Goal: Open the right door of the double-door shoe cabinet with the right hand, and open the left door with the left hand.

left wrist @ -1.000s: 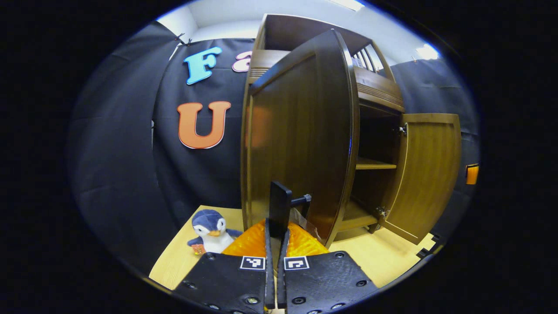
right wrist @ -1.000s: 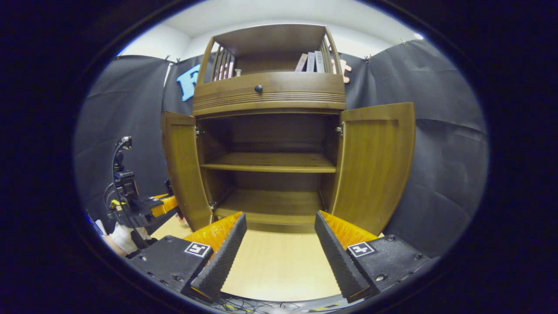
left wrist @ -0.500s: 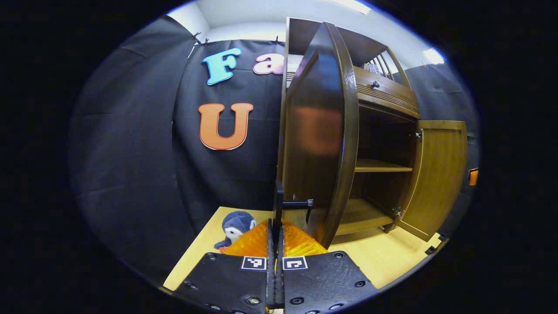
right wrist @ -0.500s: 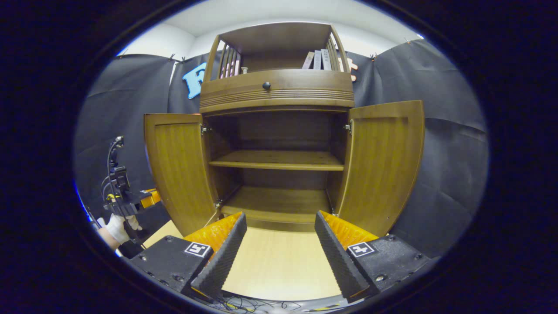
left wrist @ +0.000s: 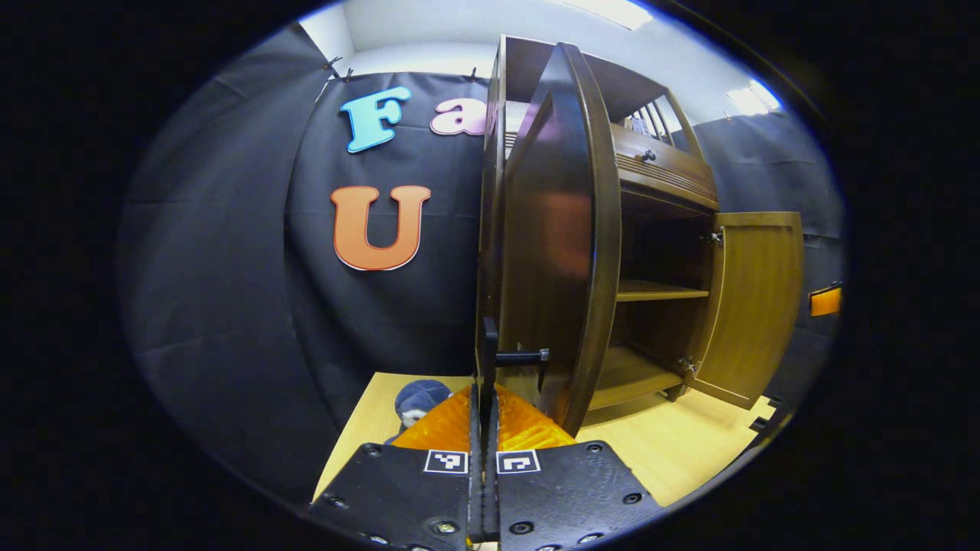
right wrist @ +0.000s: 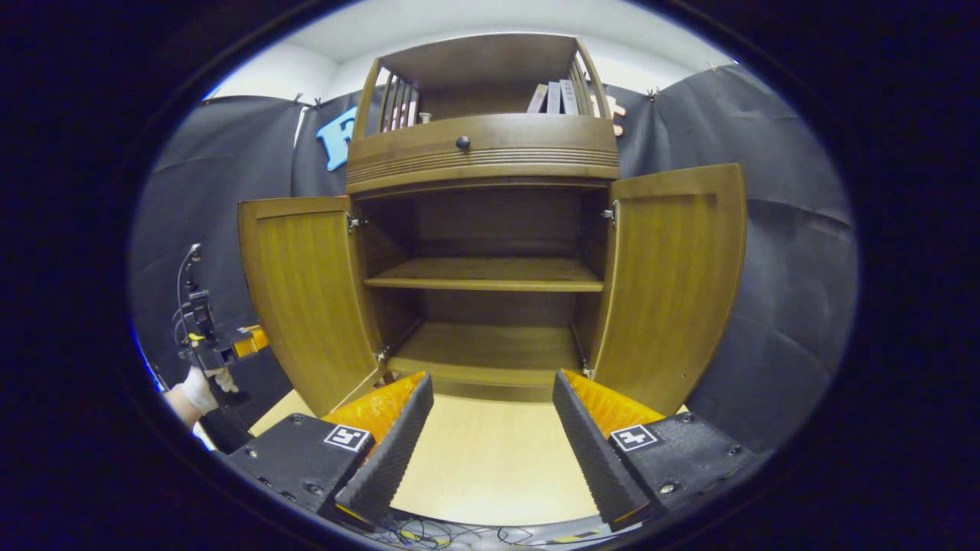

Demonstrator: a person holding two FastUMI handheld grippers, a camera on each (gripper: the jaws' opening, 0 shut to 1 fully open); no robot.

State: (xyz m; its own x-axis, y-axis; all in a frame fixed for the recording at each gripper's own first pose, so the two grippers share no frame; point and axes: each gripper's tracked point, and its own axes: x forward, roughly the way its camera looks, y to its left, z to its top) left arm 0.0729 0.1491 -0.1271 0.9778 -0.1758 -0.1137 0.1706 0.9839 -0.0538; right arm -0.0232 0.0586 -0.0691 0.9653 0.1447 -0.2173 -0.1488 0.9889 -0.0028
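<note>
Swinging wider than it stood a second before, the left door [right wrist: 306, 295] had come round to nearly square with the cabinet front, and we judged both doors open. Nearest us in the left gripper view, our left gripper [left wrist: 484, 398] had its fingers pressed together on the door's thin black handle [left wrist: 490, 358], the pads closed flat with no gap between them. In the right gripper view our right gripper [right wrist: 490, 436] hung with its fingers spread wide and nothing between them, over the pale wooden floor [right wrist: 490, 467] in front of the shoe cabinet [right wrist: 482, 229]. Beyond it the right door [right wrist: 666, 283] stood fully open, and the shelf [right wrist: 482, 274] inside lay bare. A plush penguin [left wrist: 417, 399] sat just behind the left door. What we feared was pulling on past the hinge's limit while clamped to the handle: that could strain the hinge or drag the cabinet, and the door's edge might knock the penguin.
</note>
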